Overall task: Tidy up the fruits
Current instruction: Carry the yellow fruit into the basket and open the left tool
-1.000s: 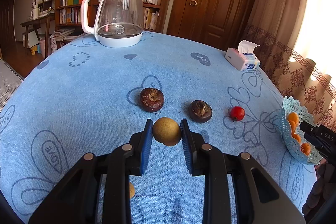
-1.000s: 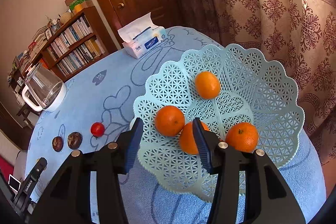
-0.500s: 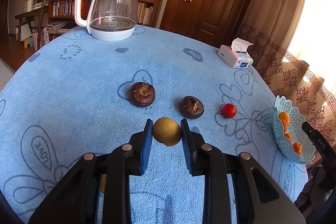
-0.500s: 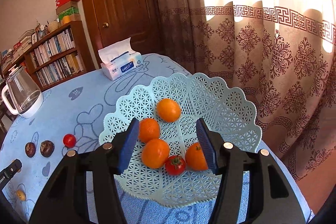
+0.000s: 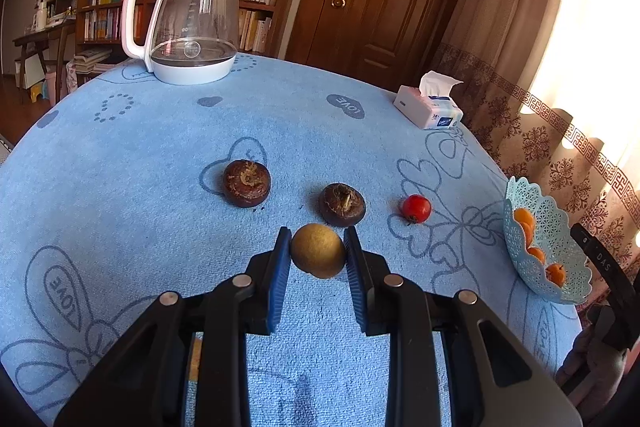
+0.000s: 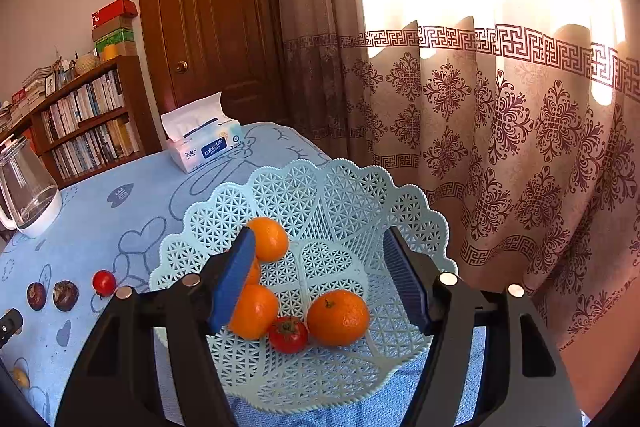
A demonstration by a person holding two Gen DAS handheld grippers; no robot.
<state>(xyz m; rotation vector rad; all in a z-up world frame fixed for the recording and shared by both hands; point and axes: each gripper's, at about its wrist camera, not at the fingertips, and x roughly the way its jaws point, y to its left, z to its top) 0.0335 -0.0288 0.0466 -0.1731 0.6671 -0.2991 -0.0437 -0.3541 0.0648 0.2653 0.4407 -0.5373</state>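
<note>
Left wrist view: your left gripper pinches the tan fruit by narrow contact above the blue cloth; jerk it and it rolls free. Your right gripper has just been opening, empty, over the basket, where a small tomato lies.

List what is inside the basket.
The basket holds oranges and one small red fruit. Three oranges show clearly; a fourth is mostly covered by the right gripper's finger, so the count is uncertain.
</note>
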